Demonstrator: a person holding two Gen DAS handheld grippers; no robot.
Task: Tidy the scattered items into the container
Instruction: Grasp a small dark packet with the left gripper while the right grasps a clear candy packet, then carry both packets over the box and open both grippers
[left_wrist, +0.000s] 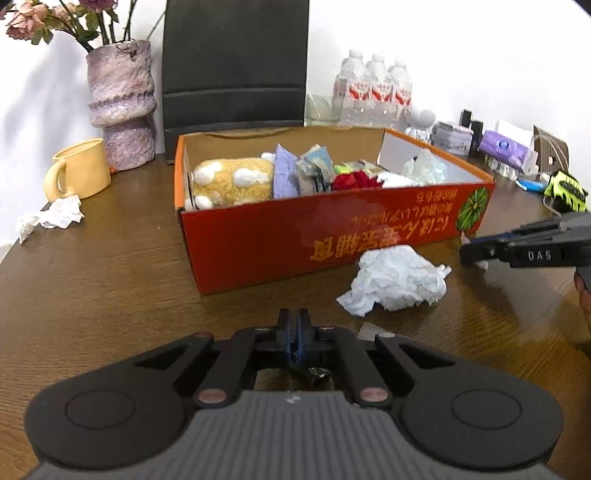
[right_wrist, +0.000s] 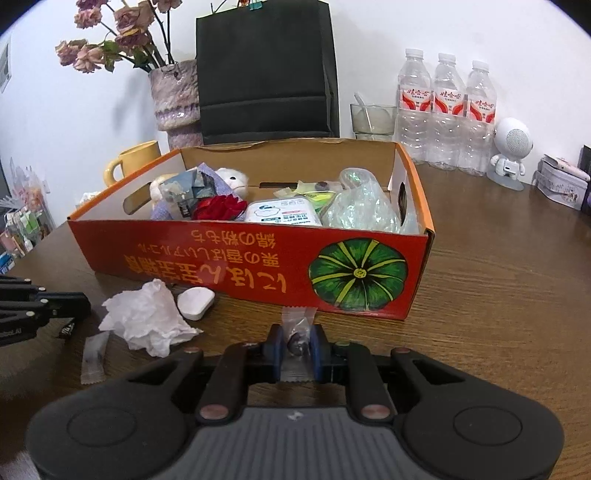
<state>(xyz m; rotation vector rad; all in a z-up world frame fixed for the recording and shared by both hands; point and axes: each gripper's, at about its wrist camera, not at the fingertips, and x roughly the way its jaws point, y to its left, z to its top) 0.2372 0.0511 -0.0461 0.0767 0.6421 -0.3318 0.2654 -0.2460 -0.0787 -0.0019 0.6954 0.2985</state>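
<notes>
Your right gripper (right_wrist: 297, 341) has its jaws clamped on a clear packet (right_wrist: 297, 325) w/ something dark inside, prob. a wrapped sweet, held just short of the box (right_wrist: 258, 254) front wall so it can go up and over the rim. Your left gripper (left_wrist: 294, 325) sits low over the table (left_wrist: 110, 280), jaws pressed together, nothing visible between them. Still out by the box front: a tissue wad (right_wrist: 147, 319), a white pebble-like case (right_wrist: 195, 297) touching it, a sachet (right_wrist: 94, 356) nearer you.

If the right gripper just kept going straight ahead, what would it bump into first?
Probably the red box: its front wall stands directly ahead of the right gripper, which is shut on a small clear packet. Depth is unclear.
</notes>
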